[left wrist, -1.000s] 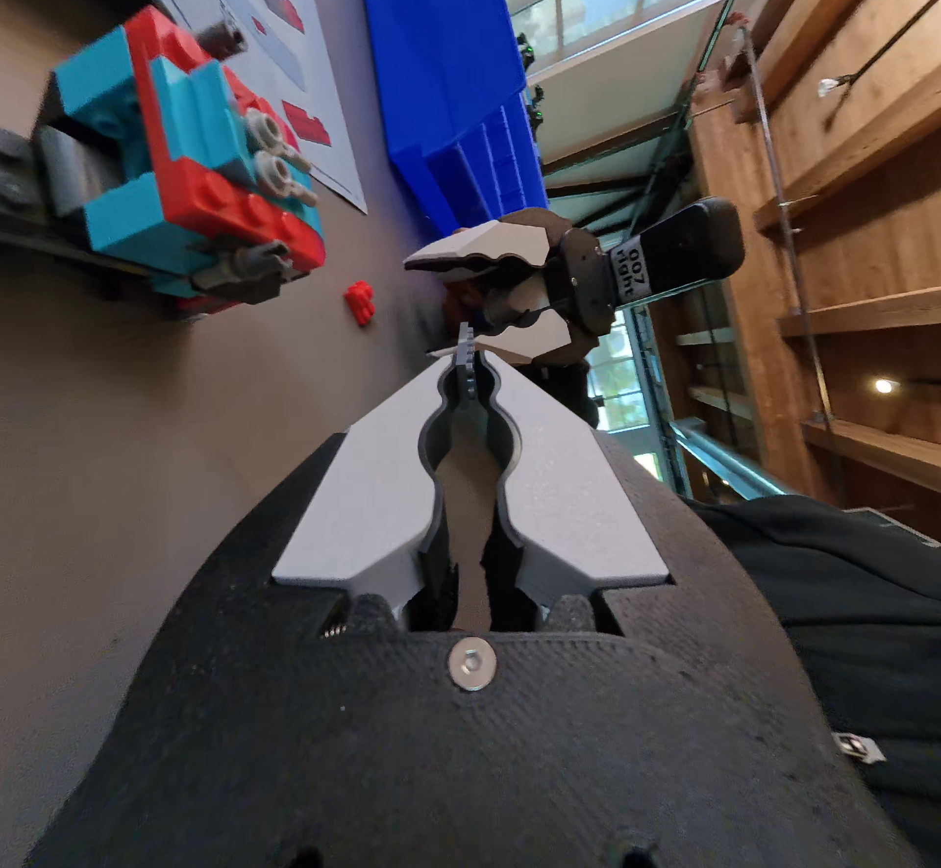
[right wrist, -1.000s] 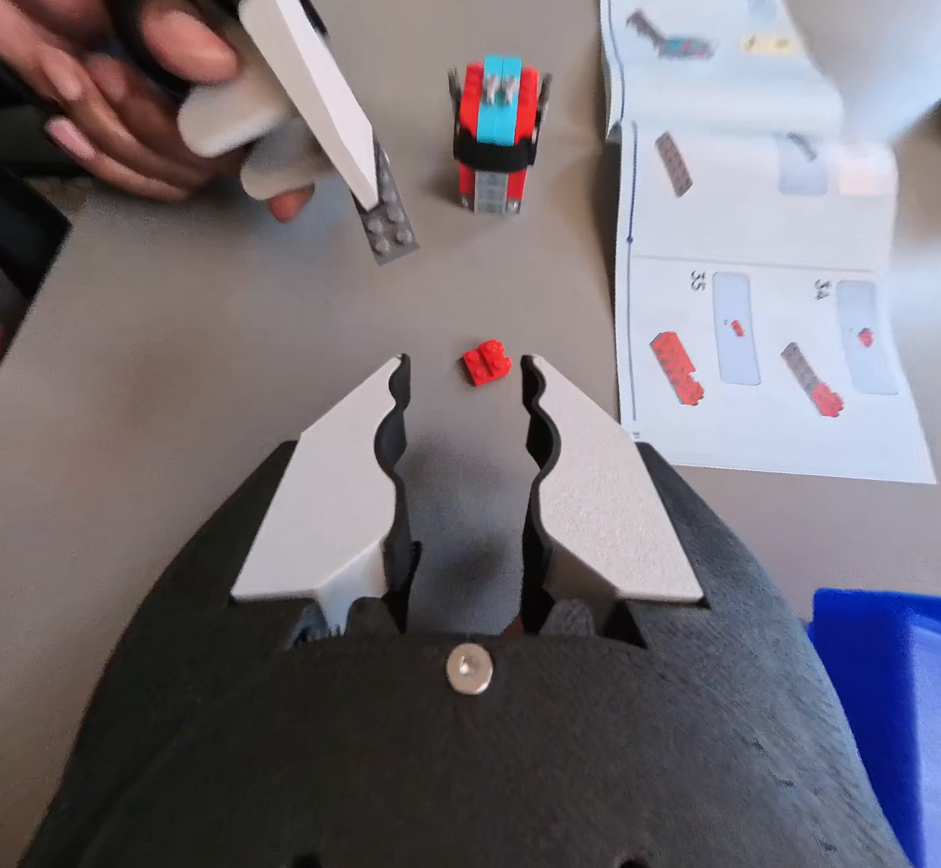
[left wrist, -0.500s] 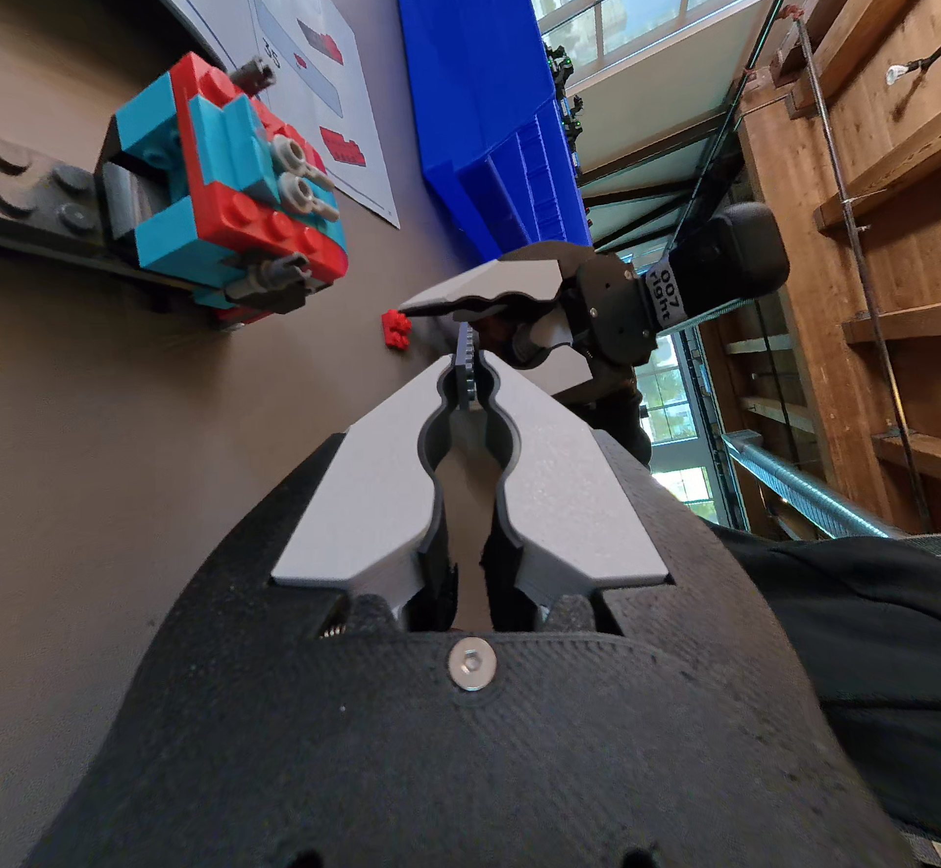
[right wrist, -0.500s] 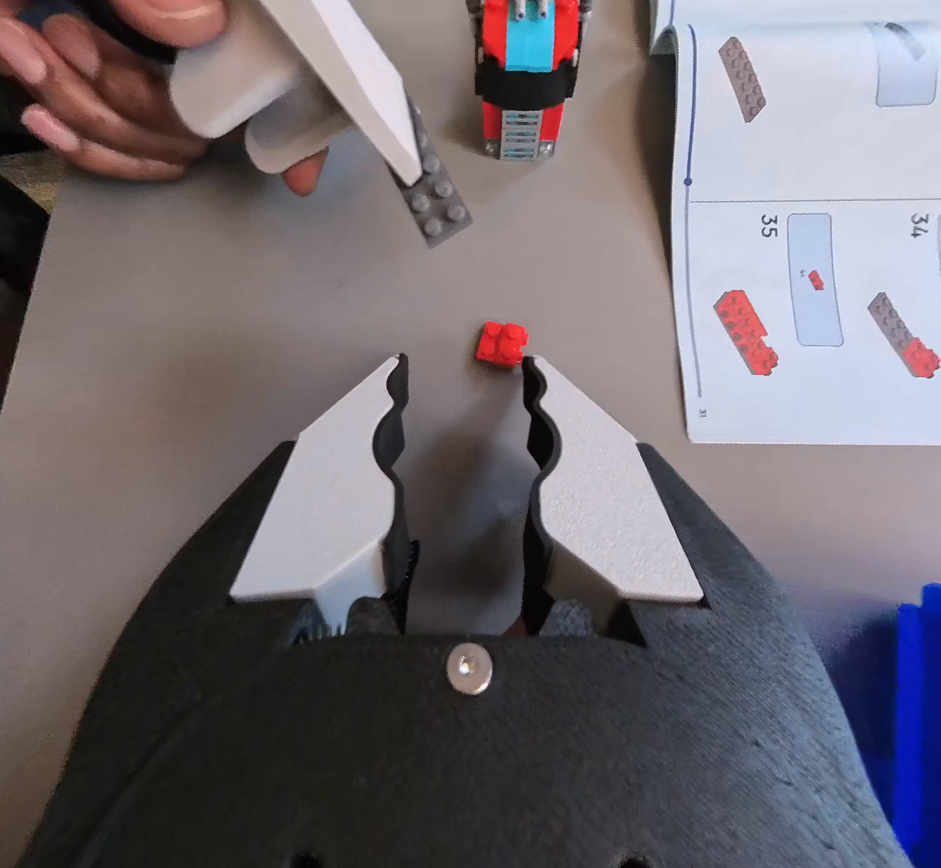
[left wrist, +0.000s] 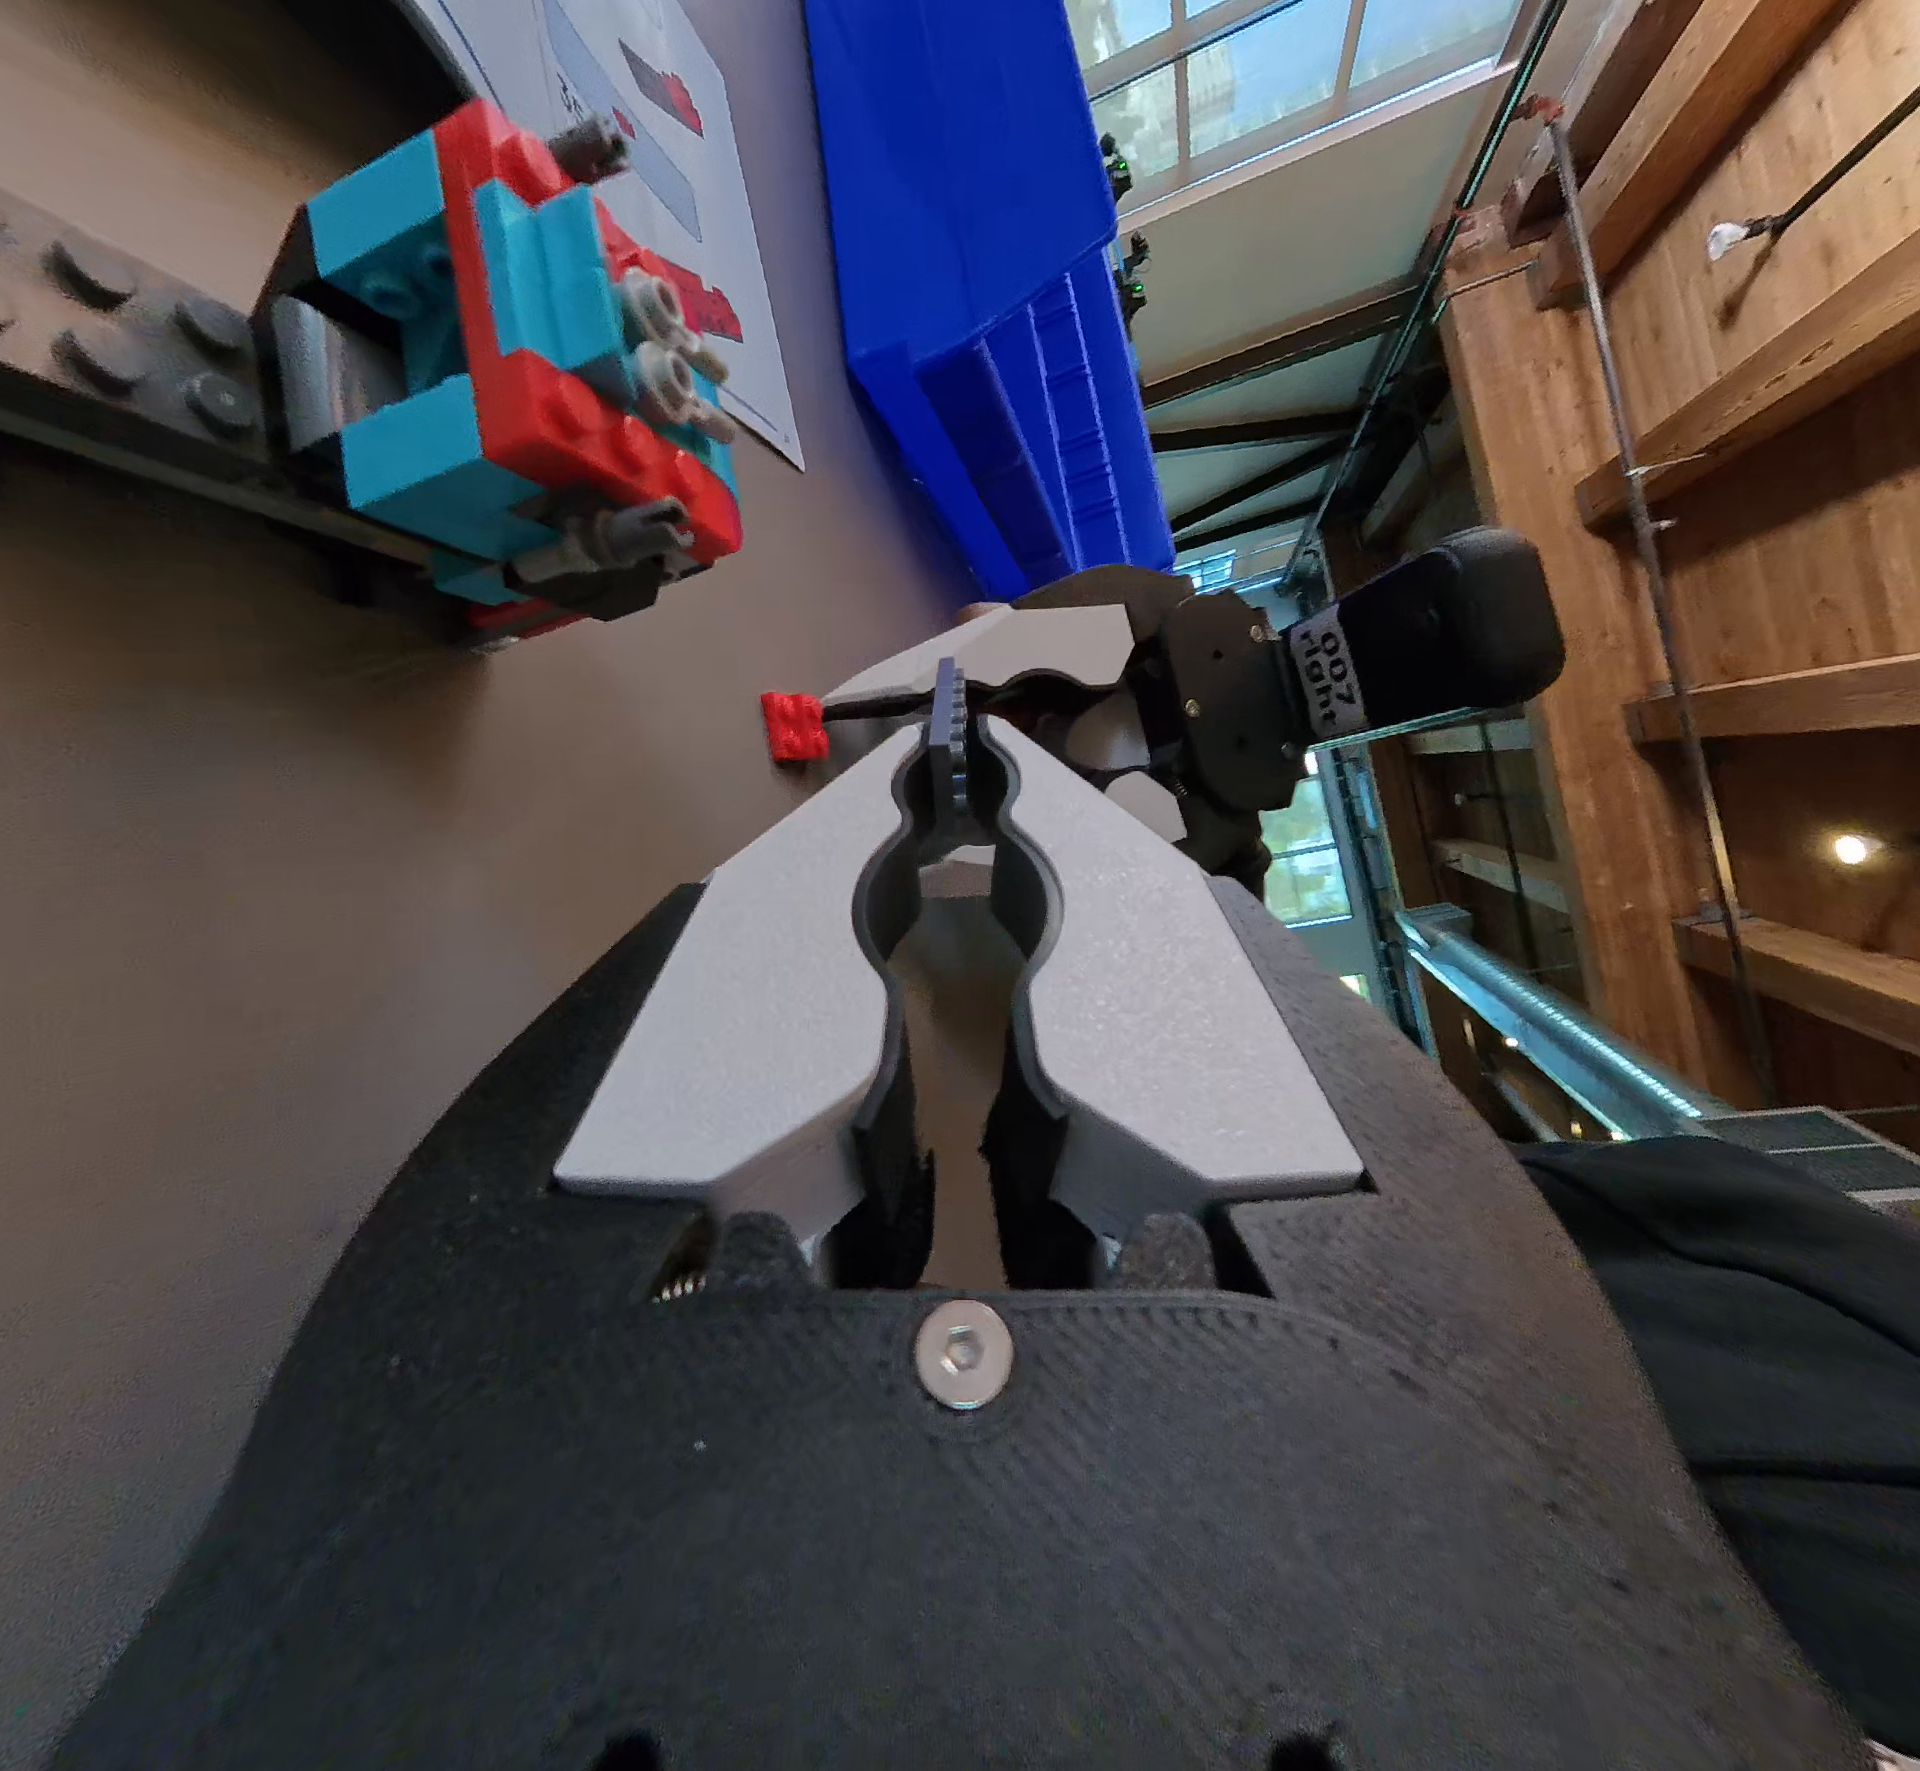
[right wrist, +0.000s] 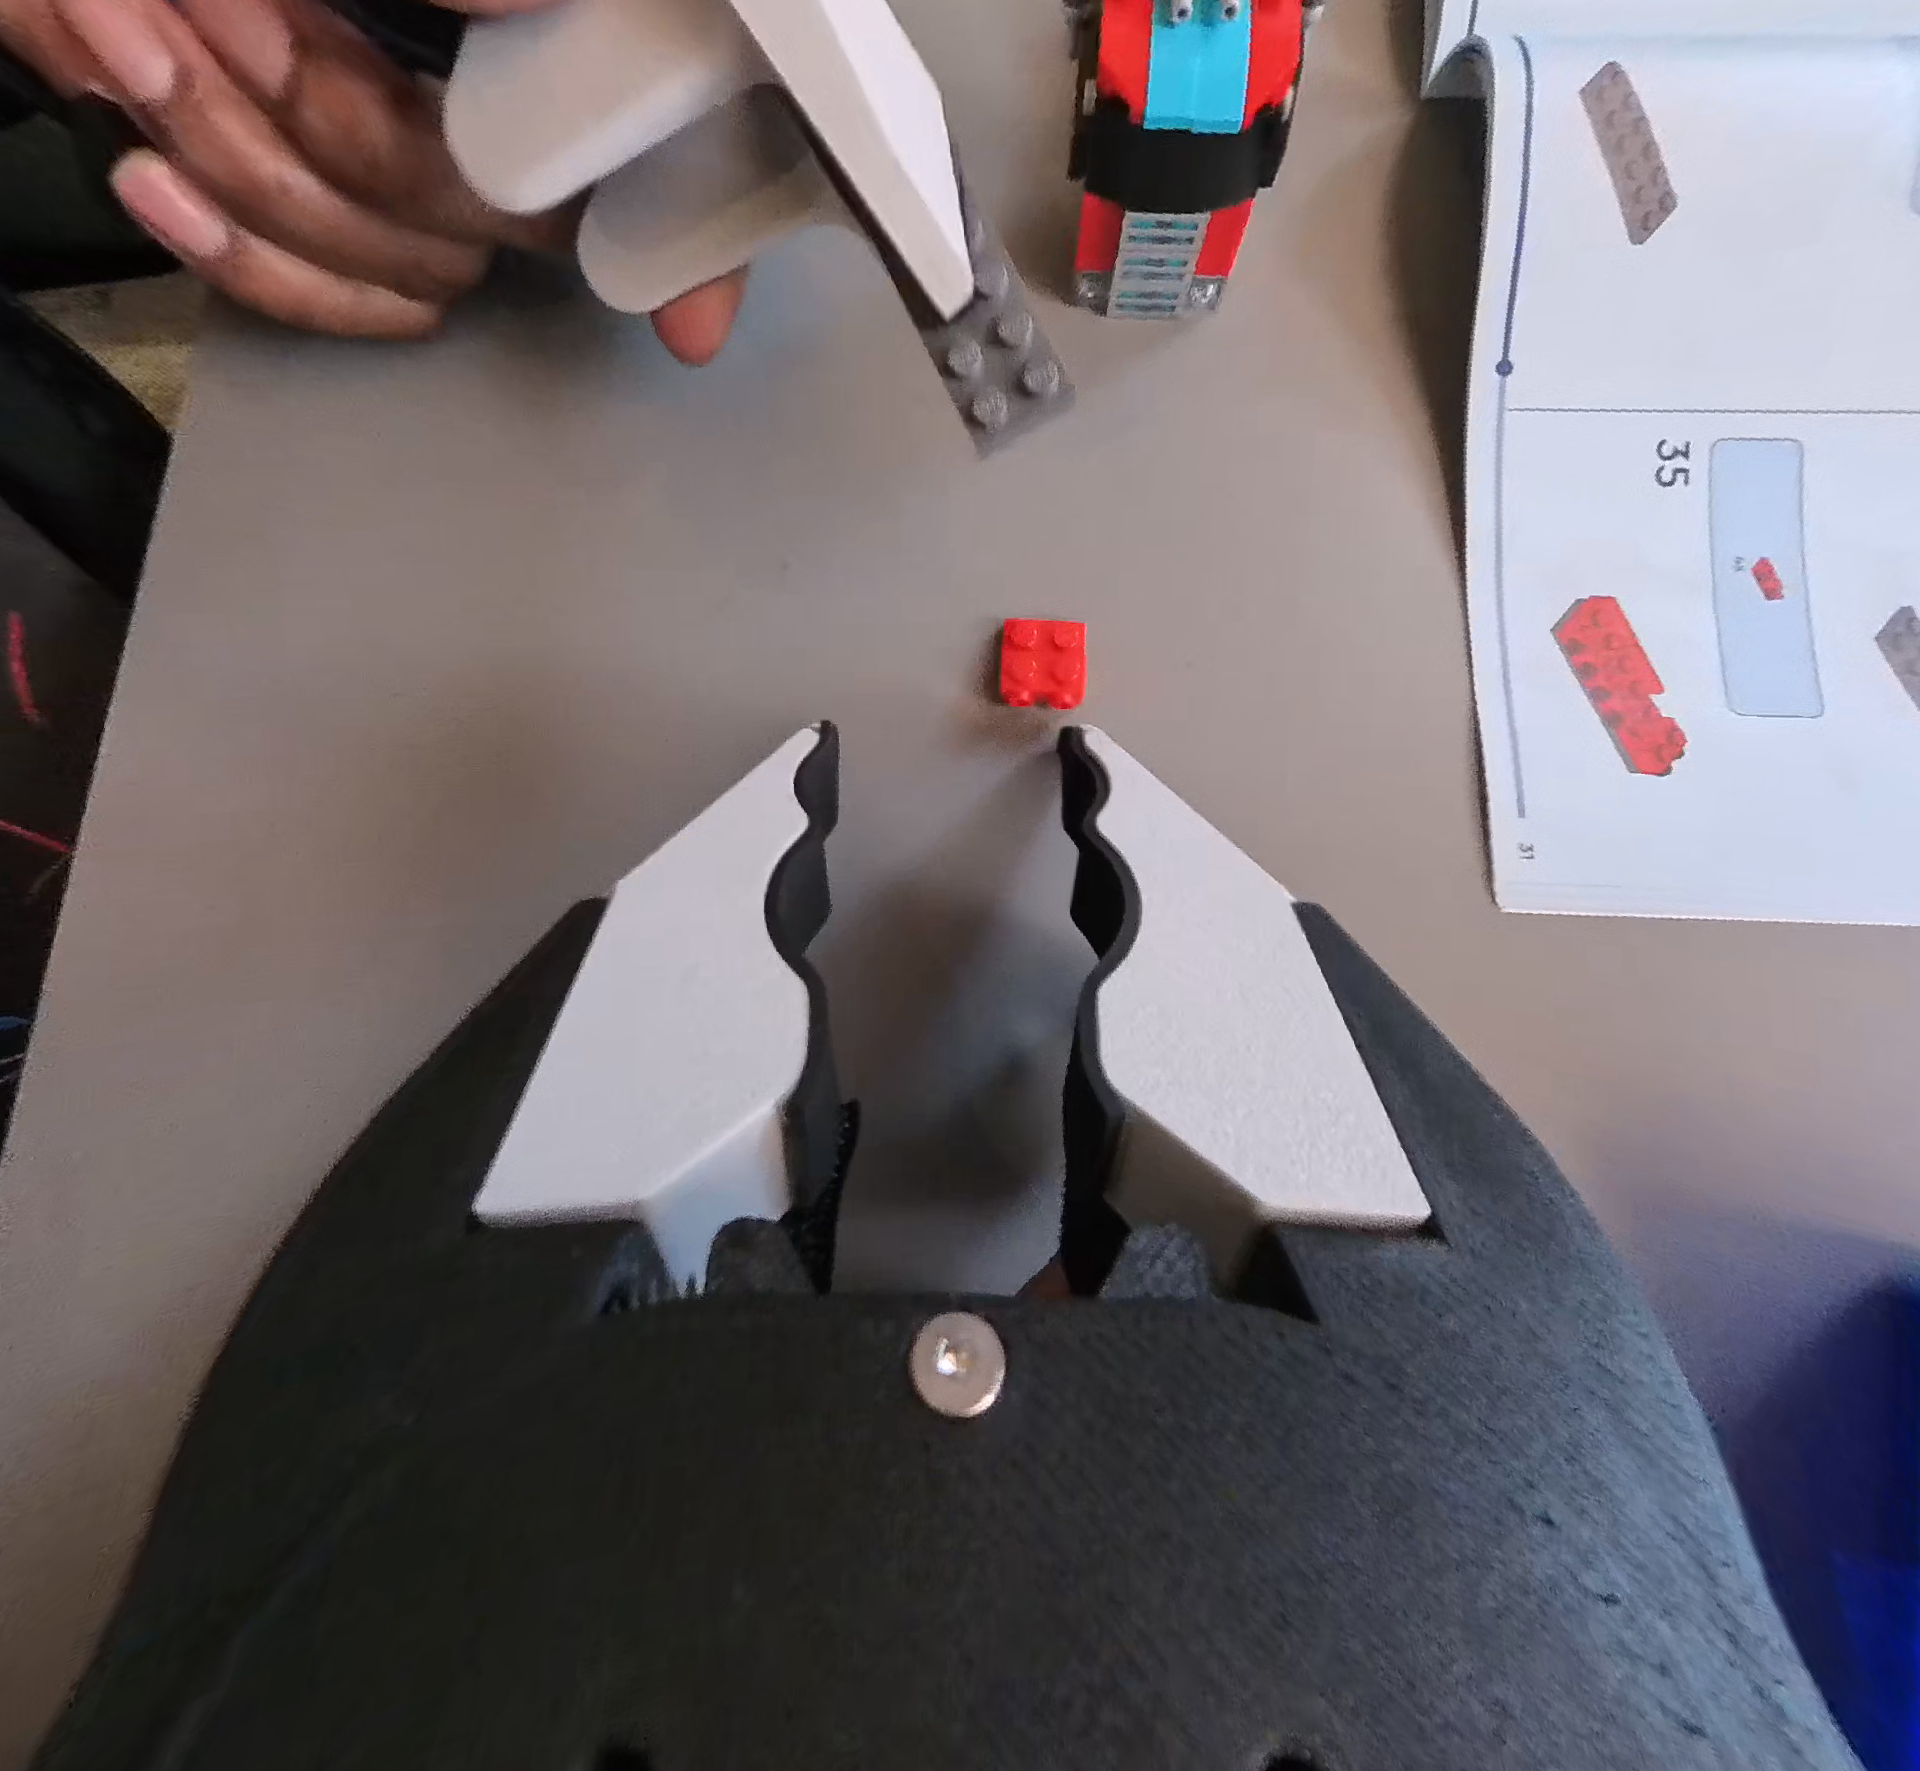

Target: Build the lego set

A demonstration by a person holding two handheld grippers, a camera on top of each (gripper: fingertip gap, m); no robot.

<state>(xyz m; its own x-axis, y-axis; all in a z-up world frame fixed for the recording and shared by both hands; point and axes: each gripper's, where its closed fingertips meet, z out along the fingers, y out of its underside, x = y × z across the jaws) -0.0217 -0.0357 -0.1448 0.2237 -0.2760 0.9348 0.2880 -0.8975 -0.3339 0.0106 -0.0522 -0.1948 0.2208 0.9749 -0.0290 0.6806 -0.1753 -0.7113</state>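
My left gripper (left wrist: 954,745) is shut on a long grey plate (left wrist: 951,719), seen edge-on between its tips. In the right wrist view that plate (right wrist: 1000,371) sticks out of the left gripper (right wrist: 951,293), held above the table. A small red brick (right wrist: 1042,663) lies on the grey table just beyond my right gripper (right wrist: 945,734), which is open and empty, its right tip nearly touching the brick. The brick also shows in the left wrist view (left wrist: 793,726). The red and teal truck cab (right wrist: 1184,100) stands farther back; it also shows in the left wrist view (left wrist: 520,371).
An open instruction booklet (right wrist: 1704,474) lies at the right. A blue bin (left wrist: 966,194) stands beyond the booklet. A person's hand (right wrist: 270,90) holds the left gripper at top left. The table's left edge (right wrist: 114,599) is near. Tip to tip, the grippers are about 7 centimeters apart.
My right gripper has moved forward and down toward the red brick, which now lies squarely ahead of its tips. The left gripper still holds the grey plate, shifted slightly nearer the cab.
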